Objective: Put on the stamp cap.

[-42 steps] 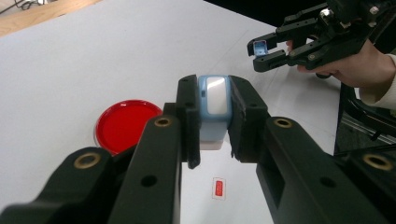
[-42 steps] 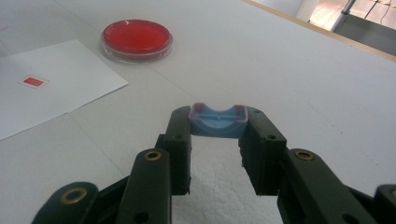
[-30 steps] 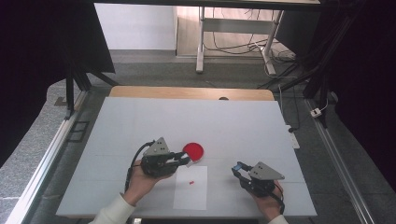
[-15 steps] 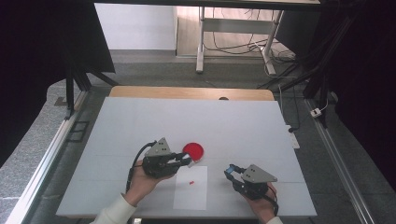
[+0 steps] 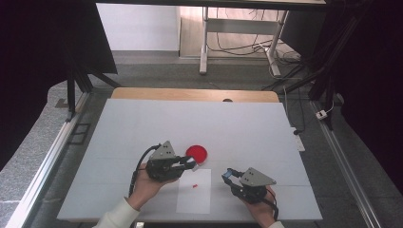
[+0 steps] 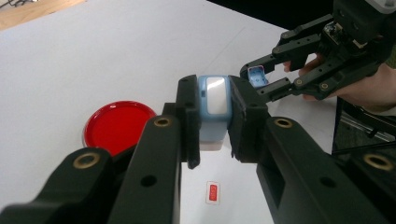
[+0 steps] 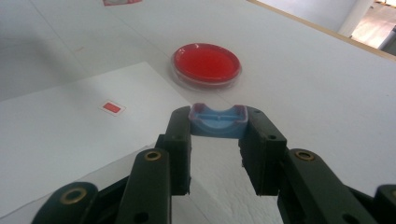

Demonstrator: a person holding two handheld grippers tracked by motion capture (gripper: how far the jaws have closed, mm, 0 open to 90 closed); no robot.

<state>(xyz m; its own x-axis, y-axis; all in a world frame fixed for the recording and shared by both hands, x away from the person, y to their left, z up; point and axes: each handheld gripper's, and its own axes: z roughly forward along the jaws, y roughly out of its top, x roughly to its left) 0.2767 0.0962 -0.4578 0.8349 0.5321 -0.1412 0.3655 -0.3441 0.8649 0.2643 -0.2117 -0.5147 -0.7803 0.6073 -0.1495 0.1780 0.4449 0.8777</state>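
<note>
My left gripper is shut on a light-blue block with a glossy pale face, held just above the table beside a red dish. My right gripper is shut on a small blue cap-like piece with a pinkish rim. In the left gripper view the right gripper comes in from the upper right, its blue piece close to the block. Both point toward each other over a white paper sheet.
The paper sheet carries a small red label. The white table top stretches far beyond the dish, with a wooden strip at its back edge. Cables and stands sit on the floor behind.
My right gripper has slid left across the table with its blue piece, closer to the left gripper and the paper. The left gripper has kept still.
</note>
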